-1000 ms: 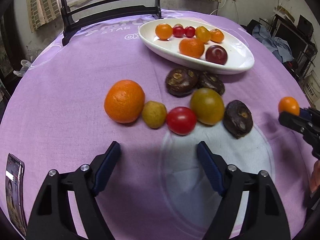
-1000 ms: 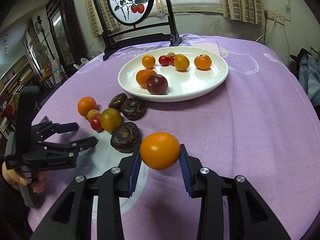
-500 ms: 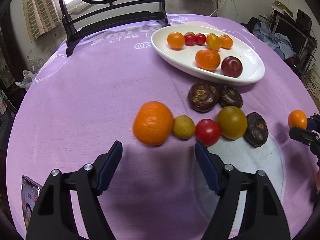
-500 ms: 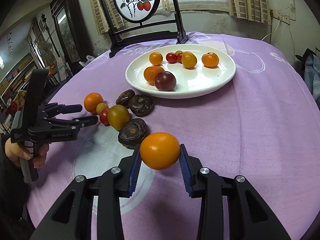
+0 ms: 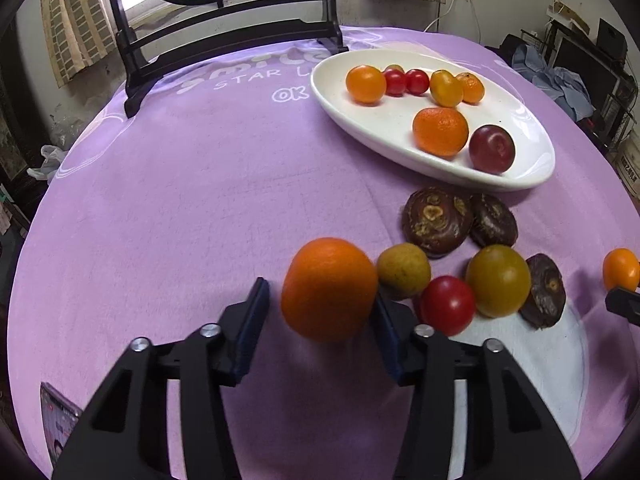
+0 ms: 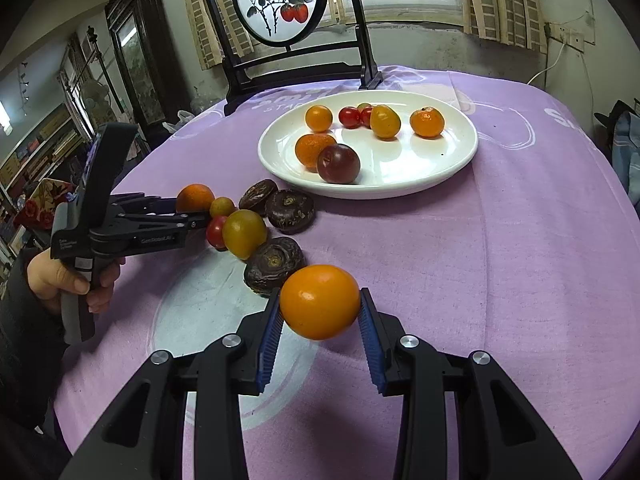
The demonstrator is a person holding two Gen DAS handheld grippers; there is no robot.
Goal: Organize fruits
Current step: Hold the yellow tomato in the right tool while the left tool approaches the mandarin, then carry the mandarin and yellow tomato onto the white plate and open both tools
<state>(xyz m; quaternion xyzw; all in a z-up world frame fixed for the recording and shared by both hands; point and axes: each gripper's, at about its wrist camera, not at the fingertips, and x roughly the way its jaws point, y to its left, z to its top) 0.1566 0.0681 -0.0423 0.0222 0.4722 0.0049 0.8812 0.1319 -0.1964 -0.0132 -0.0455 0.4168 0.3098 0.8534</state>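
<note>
A: Left gripper (image 5: 320, 312) is closing around the mandarin (image 5: 329, 289); its far pad isn't clearly touching yet. Right gripper (image 6: 320, 314) is clamping an orange tomato (image 6: 319, 306).

B: Next it's lifting toward the white plate (image 5: 532, 168) ahead-right. The mandarin's underside is staying hidden.

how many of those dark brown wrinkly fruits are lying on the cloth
3, all off the white plate: two touching just in front of it, one nearer the camera beside the yellow-green tomato. None seems hidden.
</note>
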